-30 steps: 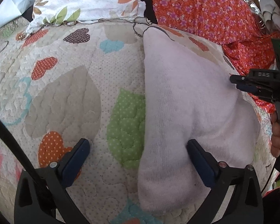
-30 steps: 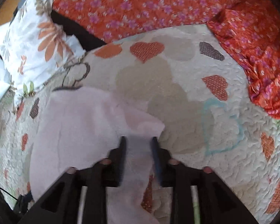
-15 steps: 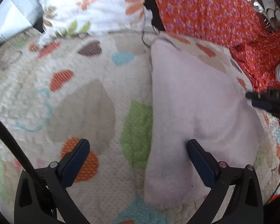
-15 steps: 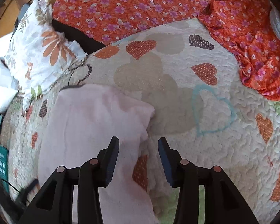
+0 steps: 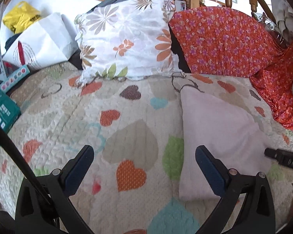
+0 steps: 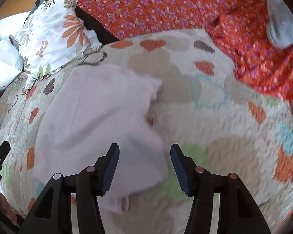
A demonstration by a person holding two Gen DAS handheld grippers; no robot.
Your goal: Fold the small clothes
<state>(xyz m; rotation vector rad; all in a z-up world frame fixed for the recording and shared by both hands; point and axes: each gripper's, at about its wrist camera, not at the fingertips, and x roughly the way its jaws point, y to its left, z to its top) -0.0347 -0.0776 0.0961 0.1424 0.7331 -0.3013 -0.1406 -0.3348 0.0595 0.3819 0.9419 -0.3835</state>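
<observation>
Hovering with their fingers spread and gripping nothing, both grippers hang above the bed. The left gripper point(image 5: 144, 167) has its blue-padded fingers point(image 5: 209, 167) wide apart over the heart-patterned quilt point(image 5: 127, 132), its right finger in front of the near left edge of the pale pink cloth point(image 5: 220, 132); whether it touches the fabric I cannot tell. The right gripper point(image 6: 144, 165) is less widely spread, its left finger over the near part of the cloth and its right finger over bare quilt, so it straddles the cloth's right edge.

The cloth lies flat on the right half of the quilt as the left camera sees it, a compact doubled-looking shape with one neat long edge. Judging by that, a fold seems already laid, and the empty fingers suggest the cloth has been left to settle.

Its right side is less tidy in the right camera view: a corner sticks out toward the far side, and a small tab pokes out at the near edge. The spread fingers look placed to smooth or take those edges next.

Beyond the quilt sit a flowered pillow point(image 5: 127, 39) and an orange floral cover point(image 5: 224, 42), with a grey sock point(image 6: 281, 29) on the cover at the far right, possibly the next piece.
</observation>
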